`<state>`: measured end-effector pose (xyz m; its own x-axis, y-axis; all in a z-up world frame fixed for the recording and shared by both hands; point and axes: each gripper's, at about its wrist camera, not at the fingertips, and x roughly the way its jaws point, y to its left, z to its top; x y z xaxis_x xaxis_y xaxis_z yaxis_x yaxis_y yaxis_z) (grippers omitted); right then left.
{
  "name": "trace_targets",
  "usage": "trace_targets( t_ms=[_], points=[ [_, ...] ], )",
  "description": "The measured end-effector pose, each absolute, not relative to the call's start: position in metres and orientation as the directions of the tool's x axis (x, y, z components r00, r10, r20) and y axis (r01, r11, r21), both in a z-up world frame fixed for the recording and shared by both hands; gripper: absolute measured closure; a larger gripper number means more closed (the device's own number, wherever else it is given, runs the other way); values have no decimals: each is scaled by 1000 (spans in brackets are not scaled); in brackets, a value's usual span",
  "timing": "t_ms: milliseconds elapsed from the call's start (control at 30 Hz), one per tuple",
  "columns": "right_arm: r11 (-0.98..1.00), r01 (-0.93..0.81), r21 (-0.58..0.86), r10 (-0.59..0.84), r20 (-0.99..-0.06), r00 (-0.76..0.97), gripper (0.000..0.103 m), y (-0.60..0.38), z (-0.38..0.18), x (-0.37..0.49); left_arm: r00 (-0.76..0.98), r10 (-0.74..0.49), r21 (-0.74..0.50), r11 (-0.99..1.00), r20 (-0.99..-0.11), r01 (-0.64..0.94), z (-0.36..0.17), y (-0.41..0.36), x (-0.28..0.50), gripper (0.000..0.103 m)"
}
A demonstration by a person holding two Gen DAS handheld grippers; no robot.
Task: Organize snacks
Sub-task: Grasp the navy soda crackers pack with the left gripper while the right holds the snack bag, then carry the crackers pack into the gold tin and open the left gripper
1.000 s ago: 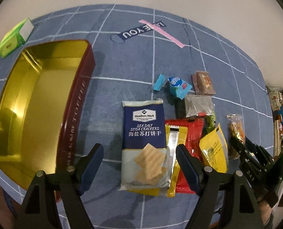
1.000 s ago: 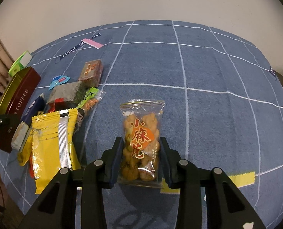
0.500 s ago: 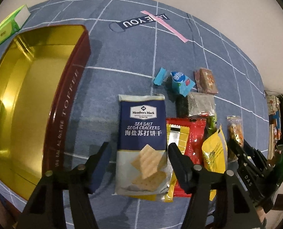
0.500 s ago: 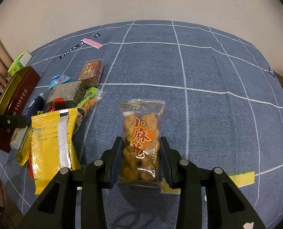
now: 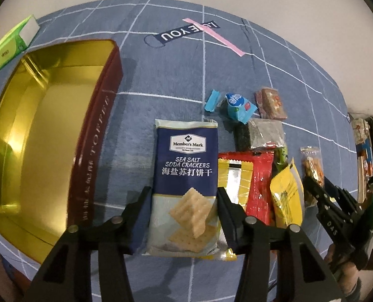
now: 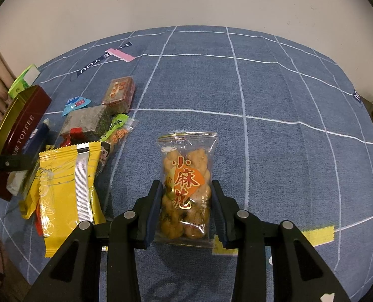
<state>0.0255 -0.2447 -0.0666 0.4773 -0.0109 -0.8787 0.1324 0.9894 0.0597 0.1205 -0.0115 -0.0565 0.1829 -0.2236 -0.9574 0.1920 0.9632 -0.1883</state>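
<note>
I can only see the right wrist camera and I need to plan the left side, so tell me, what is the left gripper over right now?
Observer: The left gripper straddles the blue soda cracker packet. Its jaws have just been closing, and a pad now stands at each long edge.
Operator: Is it squeezing yet?
Observer: I cannot tell. The packet lies flat and uncrumpled on the blue cloth.
Operator: Anything in the tin?
Observer: No snacks show in the toffee tin, and the gold inside that I can see looks bare.
</note>
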Motion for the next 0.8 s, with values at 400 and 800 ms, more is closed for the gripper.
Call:
trace_targets(
  t_ms=[400,800],
  points=[
    [989,141,35,-35,-885,465,68,-241,-67,27,290,-180,-94,953,-940,288,-7,9,106,52],
    [986,167,12,-64,-894,443,68,-238,-68,30,374,21,123,961,-927,249,-5,96,129,52]
  ],
)
